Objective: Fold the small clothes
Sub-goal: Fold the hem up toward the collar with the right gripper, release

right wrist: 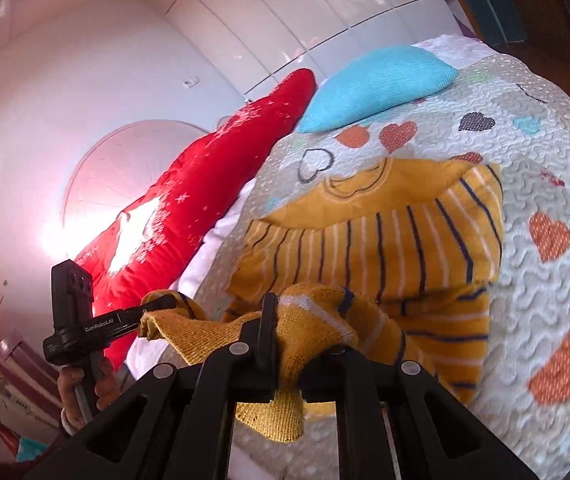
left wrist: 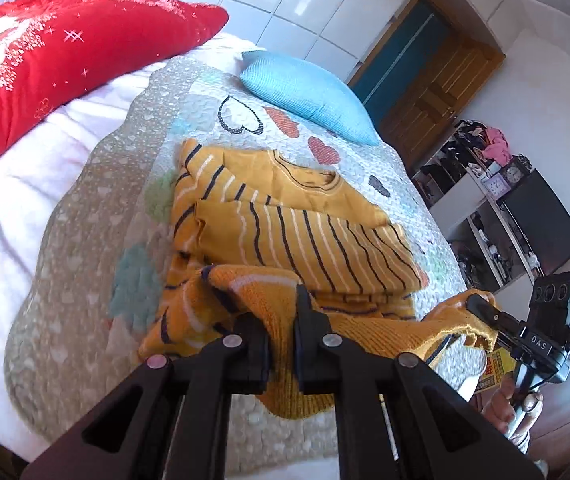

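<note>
A small mustard-yellow sweater [left wrist: 285, 236] with dark and white stripes lies on the quilted bedspread [left wrist: 85, 216], its sleeves folded across the chest. My left gripper [left wrist: 281, 320] is shut on the sweater's bottom hem at one corner and holds it raised. My right gripper [left wrist: 481, 308] is shut on the hem's other corner, to the right. In the right wrist view the sweater [right wrist: 385, 240] lies ahead, the right gripper [right wrist: 289, 328] pinches the hem, and the left gripper [right wrist: 157, 306] holds the other corner at left.
A blue cushion [left wrist: 309, 92] and a red pillow [left wrist: 53, 64] lie at the head of the bed. A shelf unit [left wrist: 497, 200] and a wooden door [left wrist: 433, 96] stand to the right. The bedspread [right wrist: 545, 184] carries heart patterns.
</note>
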